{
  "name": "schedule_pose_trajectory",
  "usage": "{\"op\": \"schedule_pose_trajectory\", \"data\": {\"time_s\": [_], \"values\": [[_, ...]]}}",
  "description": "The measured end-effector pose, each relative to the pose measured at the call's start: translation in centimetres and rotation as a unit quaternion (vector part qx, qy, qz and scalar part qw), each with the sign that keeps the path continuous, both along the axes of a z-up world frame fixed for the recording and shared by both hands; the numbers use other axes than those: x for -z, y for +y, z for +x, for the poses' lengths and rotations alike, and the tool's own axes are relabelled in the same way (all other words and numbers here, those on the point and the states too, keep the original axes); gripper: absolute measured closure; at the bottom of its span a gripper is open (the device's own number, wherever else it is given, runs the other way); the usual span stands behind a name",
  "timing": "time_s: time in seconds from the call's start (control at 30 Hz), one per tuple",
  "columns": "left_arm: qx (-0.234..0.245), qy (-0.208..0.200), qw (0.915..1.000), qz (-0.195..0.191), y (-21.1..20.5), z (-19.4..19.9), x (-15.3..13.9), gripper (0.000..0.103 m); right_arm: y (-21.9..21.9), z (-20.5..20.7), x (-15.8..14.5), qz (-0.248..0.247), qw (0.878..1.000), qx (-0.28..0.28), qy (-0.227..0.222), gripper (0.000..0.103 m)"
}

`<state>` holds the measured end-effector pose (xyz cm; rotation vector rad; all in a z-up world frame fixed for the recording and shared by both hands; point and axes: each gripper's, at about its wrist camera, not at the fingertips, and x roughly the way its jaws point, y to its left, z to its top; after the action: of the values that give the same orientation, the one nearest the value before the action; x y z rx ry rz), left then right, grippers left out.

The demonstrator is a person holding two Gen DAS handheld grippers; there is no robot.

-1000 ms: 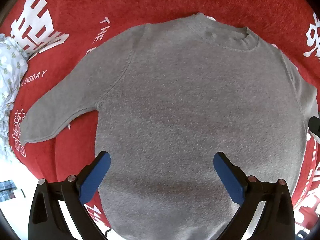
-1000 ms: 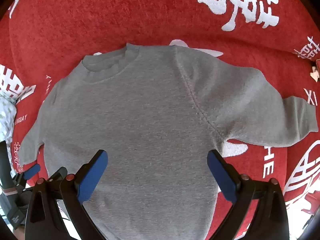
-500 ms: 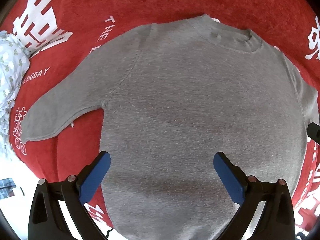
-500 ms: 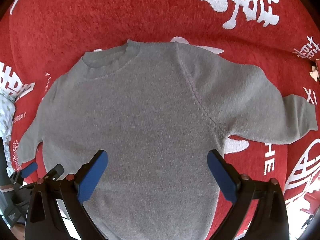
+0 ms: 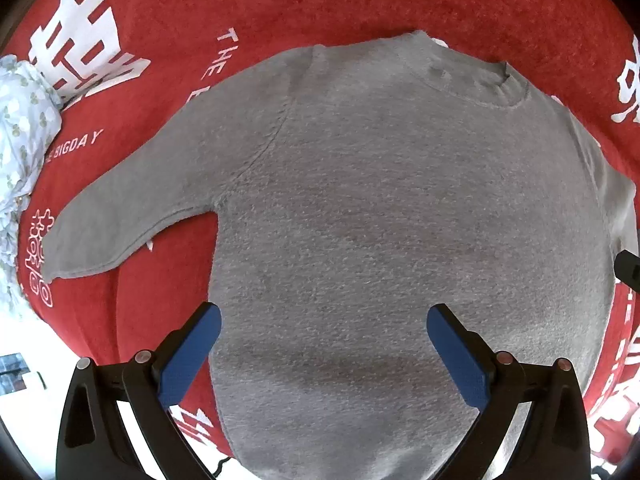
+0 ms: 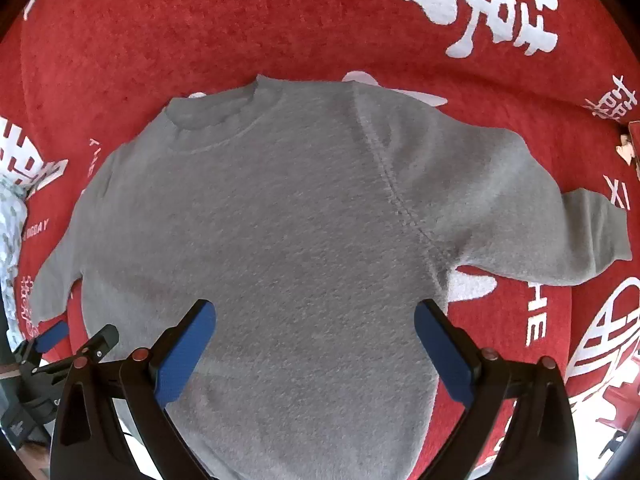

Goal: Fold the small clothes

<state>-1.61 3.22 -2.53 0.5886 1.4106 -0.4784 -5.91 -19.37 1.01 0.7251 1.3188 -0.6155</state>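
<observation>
A small grey sweater lies flat, front up, on a red cloth with white lettering; it also shows in the right wrist view. Its collar points away from me, and both sleeves are spread out: the left sleeve and the right sleeve. My left gripper is open and empty above the lower left part of the body. My right gripper is open and empty above the lower right part. The left gripper's fingers show at the right wrist view's lower left.
The red cloth covers the surface around the sweater. A white floral garment lies bunched at the left edge. The cloth's near edge drops off behind my grippers, with pale floor beyond.
Both grippers have moved slightly forward and to the left over the sweater, so it sits a little further right and larger in view. Jaws stay open; the sweater has not moved.
</observation>
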Motion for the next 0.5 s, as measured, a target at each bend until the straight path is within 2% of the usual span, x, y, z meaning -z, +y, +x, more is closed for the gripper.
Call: {"op": "schedule_pose_trajectory", "data": {"time_s": [0.5], "values": [[-0.008, 0.004, 0.9999, -0.007, 0.83, 0.43, 0.21, 0.0, 0.86, 0.52, -0.01, -0.003, 1.0, -0.008, 0.006, 0.003]]}}
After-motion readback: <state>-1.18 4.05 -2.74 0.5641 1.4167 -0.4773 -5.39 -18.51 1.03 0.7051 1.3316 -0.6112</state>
